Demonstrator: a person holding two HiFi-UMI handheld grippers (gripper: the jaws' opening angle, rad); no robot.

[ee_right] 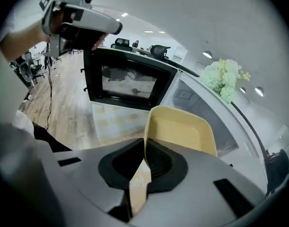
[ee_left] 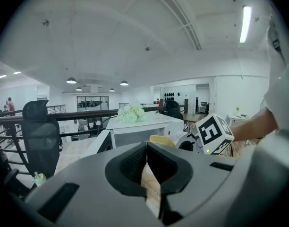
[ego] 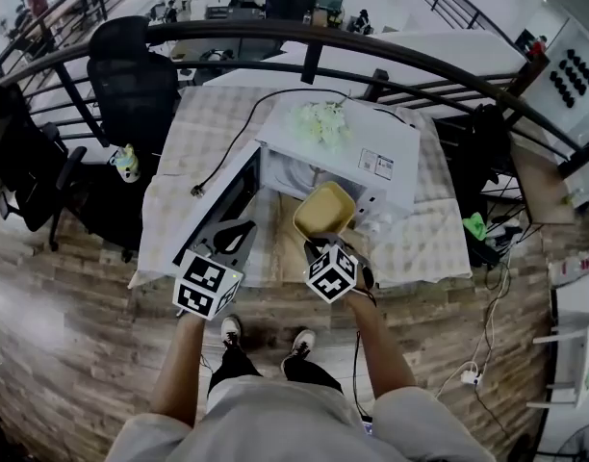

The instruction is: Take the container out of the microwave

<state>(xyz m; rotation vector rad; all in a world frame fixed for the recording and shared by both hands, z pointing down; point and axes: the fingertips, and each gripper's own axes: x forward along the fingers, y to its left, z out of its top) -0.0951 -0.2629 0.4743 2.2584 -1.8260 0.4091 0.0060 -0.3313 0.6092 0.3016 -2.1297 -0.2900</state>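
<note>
A shallow yellow container (ego: pixel 324 209) hangs in front of the white microwave (ego: pixel 376 141), outside its cavity. My right gripper (ego: pixel 321 240) is shut on the container's near rim. In the right gripper view the container (ee_right: pixel 182 132) rises just beyond the closed jaws of that gripper (ee_right: pixel 145 151), tilted. The microwave door (ego: pixel 225 198) stands open to the left. My left gripper (ego: pixel 238 229) hovers by that door, jaws together and empty, and in its own view my left gripper (ee_left: pixel 147 150) points at the microwave (ee_left: pixel 140 126) with the yellow container (ee_left: pixel 158 140) just beyond its tips.
The microwave sits on a table with a checkered cloth (ego: pixel 431 241). White flowers (ego: pixel 321 119) lie on its top. A black cable (ego: pixel 229 150) runs across the table. A black office chair (ego: pixel 131 87) stands at the left and a dark railing (ego: pixel 304 37) behind.
</note>
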